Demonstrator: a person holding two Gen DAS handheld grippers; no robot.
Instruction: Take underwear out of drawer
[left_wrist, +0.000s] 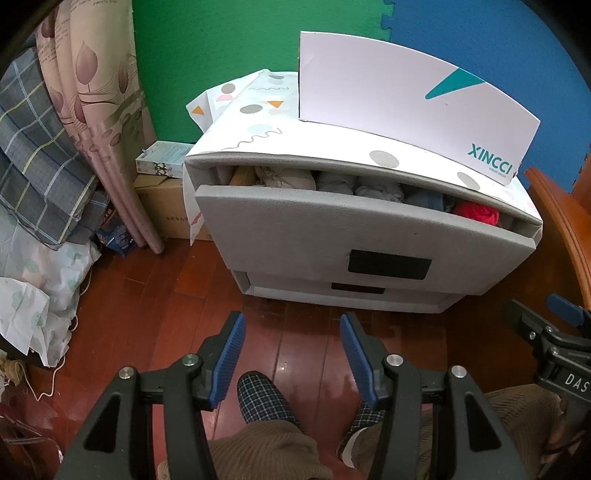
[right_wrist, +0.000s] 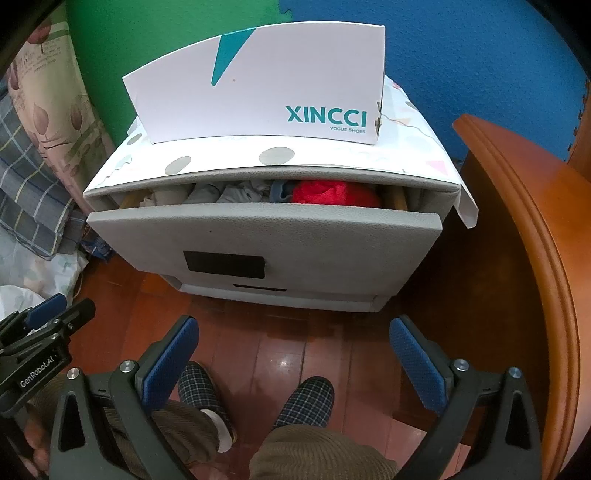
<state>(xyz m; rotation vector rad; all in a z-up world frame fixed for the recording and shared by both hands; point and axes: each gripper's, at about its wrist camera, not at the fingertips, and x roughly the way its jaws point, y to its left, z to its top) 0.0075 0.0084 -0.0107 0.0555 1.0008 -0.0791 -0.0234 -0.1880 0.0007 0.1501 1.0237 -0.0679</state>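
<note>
Inside one open drawer, one red underwear among greys

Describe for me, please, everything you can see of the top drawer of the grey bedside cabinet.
The top drawer has a broad grey front with a pebbled, leather-like look and a black rectangular patch low on its face. It stands partly pulled out, its upper gap showing rolled clothing packed in a row: pale grey and beige pieces, something blue, and a red item toward the right end. A patterned sheet on the cabinet top overhangs it. Neither hand-held gripper touches it.
</note>
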